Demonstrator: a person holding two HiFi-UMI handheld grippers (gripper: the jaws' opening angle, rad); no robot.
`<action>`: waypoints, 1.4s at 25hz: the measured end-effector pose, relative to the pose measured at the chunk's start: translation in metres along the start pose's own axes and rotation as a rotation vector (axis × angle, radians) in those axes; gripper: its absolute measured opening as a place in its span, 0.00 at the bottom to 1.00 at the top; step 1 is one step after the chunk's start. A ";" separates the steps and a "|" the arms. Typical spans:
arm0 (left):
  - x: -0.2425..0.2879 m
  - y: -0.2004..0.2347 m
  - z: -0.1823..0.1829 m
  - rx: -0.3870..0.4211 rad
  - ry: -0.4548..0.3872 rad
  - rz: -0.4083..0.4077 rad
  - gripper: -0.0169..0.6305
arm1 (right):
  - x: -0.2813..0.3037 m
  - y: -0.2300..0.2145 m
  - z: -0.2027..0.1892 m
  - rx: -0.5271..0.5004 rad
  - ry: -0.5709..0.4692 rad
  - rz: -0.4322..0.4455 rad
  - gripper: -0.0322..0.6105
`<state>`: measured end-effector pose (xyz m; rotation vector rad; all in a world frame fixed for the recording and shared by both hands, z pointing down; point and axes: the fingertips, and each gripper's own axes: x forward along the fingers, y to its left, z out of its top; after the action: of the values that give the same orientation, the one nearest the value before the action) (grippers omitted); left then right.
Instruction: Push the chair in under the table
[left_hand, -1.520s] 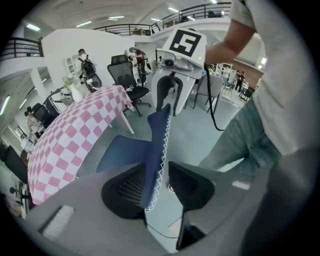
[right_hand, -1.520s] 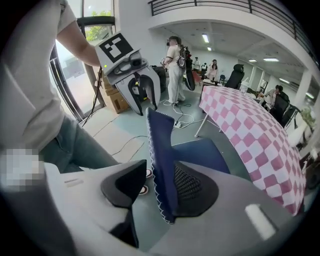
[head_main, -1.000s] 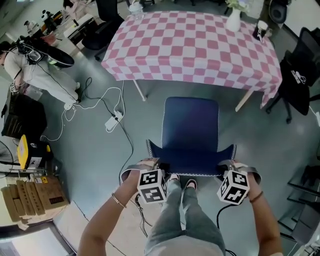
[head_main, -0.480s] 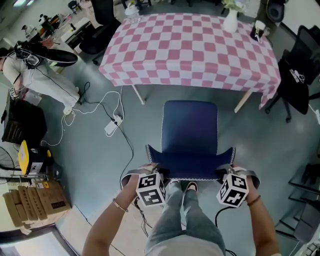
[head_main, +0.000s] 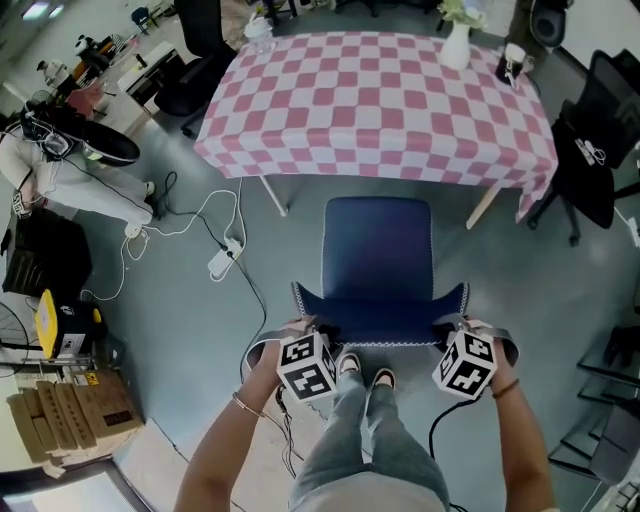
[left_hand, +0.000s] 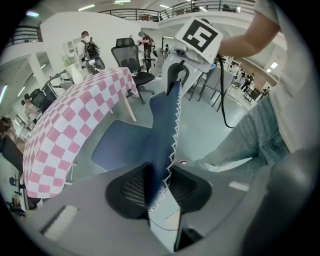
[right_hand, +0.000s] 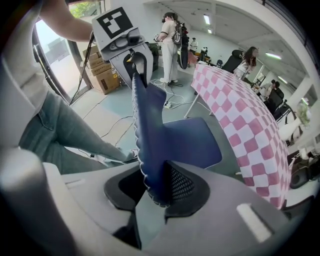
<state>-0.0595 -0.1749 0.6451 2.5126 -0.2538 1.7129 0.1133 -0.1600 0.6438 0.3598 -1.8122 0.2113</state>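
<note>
A blue chair (head_main: 378, 245) stands in front of the table with the pink-and-white checked cloth (head_main: 380, 95), its seat just outside the table's near edge. My left gripper (head_main: 318, 331) is at the left corner of the chair's backrest (left_hand: 162, 130), my right gripper (head_main: 446, 328) at the right corner. Both pairs of jaws are closing with the backrest's stitched edge between them. In the left gripper view the pads of the left gripper (left_hand: 159, 186) press on the blue panel. The right gripper (right_hand: 154, 187) clamps the backrest (right_hand: 147, 125) the same way.
The person's legs and shoes (head_main: 362, 368) are right behind the chair. Cables and a power strip (head_main: 222, 262) lie on the floor at left, with cardboard boxes (head_main: 65, 400) beyond. A black office chair (head_main: 598, 150) stands at the right. A white vase (head_main: 456, 44) sits on the table.
Both grippers have closed onto the backrest corners. The chair and both hands have shifted a little toward the table.
</note>
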 end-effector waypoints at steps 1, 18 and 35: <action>0.001 0.006 0.001 -0.003 -0.001 0.004 0.18 | 0.001 -0.006 0.002 0.003 -0.002 -0.002 0.21; 0.008 0.082 0.017 -0.032 -0.016 0.026 0.18 | 0.011 -0.079 0.025 0.025 -0.025 -0.019 0.21; 0.021 0.165 0.044 -0.046 -0.043 0.121 0.19 | 0.020 -0.160 0.041 0.076 -0.040 -0.091 0.21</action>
<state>-0.0429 -0.3465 0.6459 2.5508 -0.4524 1.6749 0.1278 -0.3262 0.6451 0.5027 -1.8258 0.2111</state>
